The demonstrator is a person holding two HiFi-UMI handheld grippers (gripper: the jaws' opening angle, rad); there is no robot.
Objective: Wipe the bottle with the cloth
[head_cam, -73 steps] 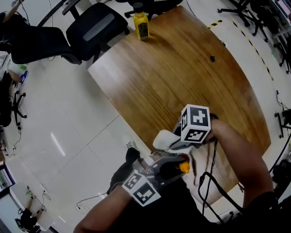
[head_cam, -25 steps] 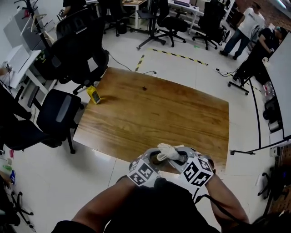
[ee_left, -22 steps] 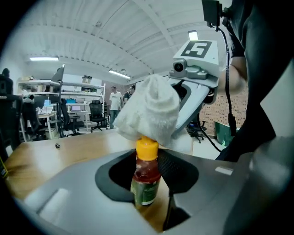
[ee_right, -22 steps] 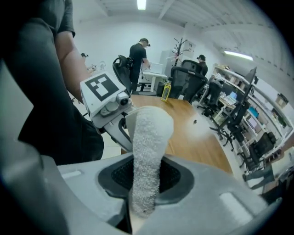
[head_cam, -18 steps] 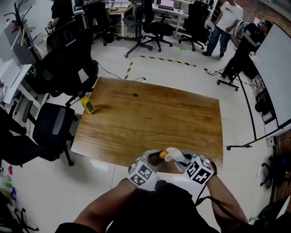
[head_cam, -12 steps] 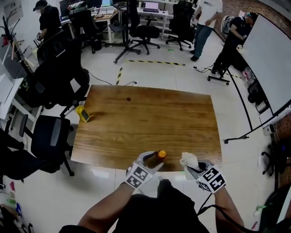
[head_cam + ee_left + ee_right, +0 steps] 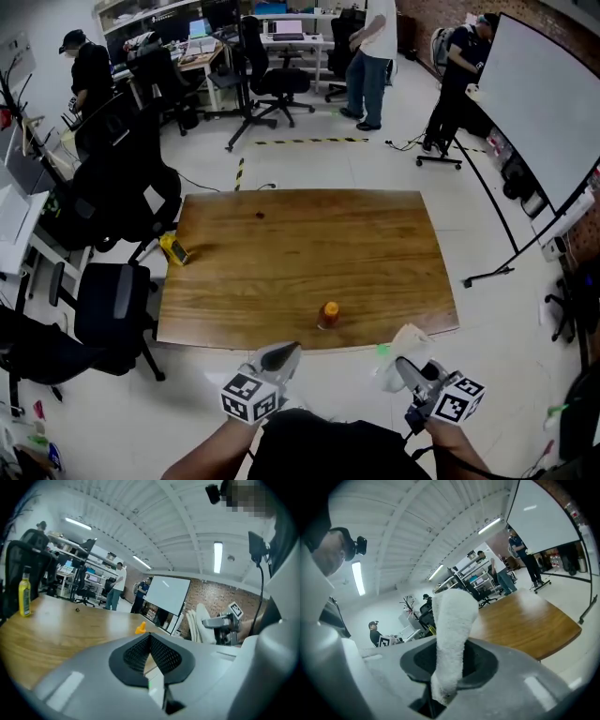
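Note:
A brown bottle (image 7: 328, 314) with an orange cap (image 7: 140, 628) stands upright on the wooden table (image 7: 300, 253), close to its front edge. My left gripper (image 7: 284, 352) hangs off the table's edge, short of the bottle. Its jaws have just been closing and are shut, with nothing between them (image 7: 151, 638). My right gripper (image 7: 407, 369), to the right and also off the table, is shut on a white cloth (image 7: 397, 349). The cloth (image 7: 451, 630) sticks up from the jaws.
A yellow bottle (image 7: 174, 250) lies near the table's left edge. Black office chairs (image 7: 112, 300) crowd the left side. A whiteboard (image 7: 530, 94) stands at the right. Several people stand at desks beyond the table.
The left gripper has let go of the brown bottle, which now stands on the table, and has drawn back and shut. The right gripper with the cloth has pulled back too.

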